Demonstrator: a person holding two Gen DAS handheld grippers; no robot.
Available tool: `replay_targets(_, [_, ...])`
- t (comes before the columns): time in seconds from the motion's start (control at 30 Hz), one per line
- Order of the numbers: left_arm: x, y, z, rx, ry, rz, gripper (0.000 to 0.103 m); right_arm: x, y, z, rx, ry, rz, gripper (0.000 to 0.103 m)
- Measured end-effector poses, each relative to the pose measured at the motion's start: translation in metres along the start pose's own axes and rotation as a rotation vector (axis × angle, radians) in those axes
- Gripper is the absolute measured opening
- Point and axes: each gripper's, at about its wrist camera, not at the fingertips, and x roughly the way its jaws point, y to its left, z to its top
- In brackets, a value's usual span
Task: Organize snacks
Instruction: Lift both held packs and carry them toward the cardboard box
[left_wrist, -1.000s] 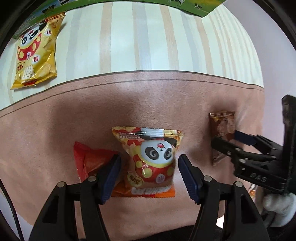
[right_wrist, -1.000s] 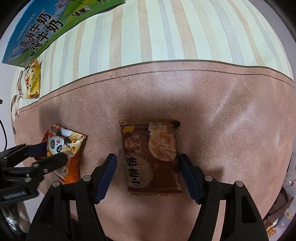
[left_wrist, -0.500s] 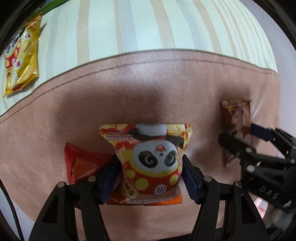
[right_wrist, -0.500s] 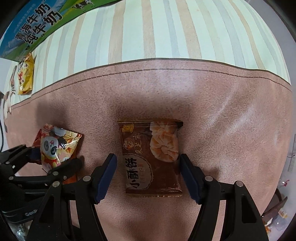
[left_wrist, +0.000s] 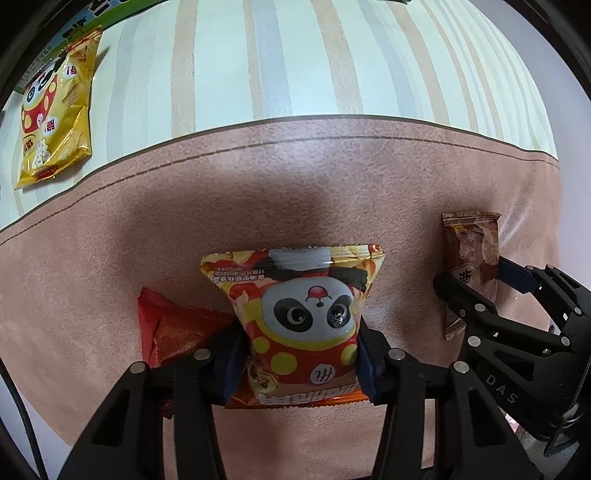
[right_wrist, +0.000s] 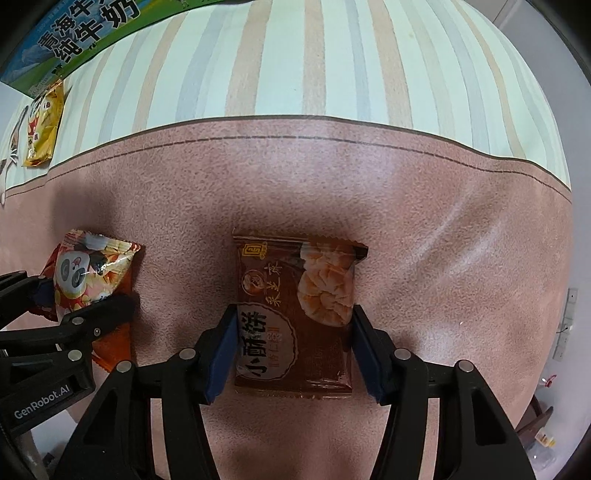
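Left wrist view showed your left gripper (left_wrist: 301, 363) pointing down with its jaws just closed in on the panda snack bag (left_wrist: 295, 325), the pads pinching its lower half so the pouch bulged between them. That bag lay with its long axis running straight away from the jaws, overlapping a red packet (left_wrist: 173, 328) just to its left on the brown desk (left_wrist: 258, 177). To the panda bag's right, your right gripper (right_wrist: 291, 350) straddled the brown biscuit packet (right_wrist: 295, 314), also lengthwise to the jaws, which had been narrowing and stood against its side edges; I judge both lifts ready. Far beyond the panda bag, a yellow bag (left_wrist: 55, 110) lay beside a green milk carton (right_wrist: 74, 37); no container's contents were visible.
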Motion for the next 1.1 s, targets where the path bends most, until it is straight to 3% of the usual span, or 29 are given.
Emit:
replay_targets(0.17, [-0.017,0.0,-0.003,0.005,-0.015,-0.021,0.044,-0.005,0.002,-0.004,-0.001,-0.029,0.047,0.06])
replay_targets(0.33, [-0.058,0.0,-0.006,0.01,-0.078,-0.059,0.044,-0.033,0.005,-0.012,0.001,-0.089,0.099,0.06])
replay_targets(0.6, [-0.186,0.015,0.012,0.018,-0.291,-0.129,0.044,-0.136,0.019,0.002,-0.033,-0.269,0.216,0.06])
replay_targets(0.77, [-0.258,0.04,0.049,0.013,-0.377,-0.143,0.044,-0.215,0.038,0.054,-0.068,-0.402,0.311,0.06])
replay_targets(0.9, [-0.286,0.074,0.096,0.0,-0.422,-0.037,0.044,-0.246,0.059,0.114,-0.108,-0.481,0.296,0.06])
replay_targets(1.1, [-0.252,0.141,0.173,-0.088,-0.288,0.069,0.045,-0.219,0.075,0.196,-0.099,-0.425,0.22,0.06])
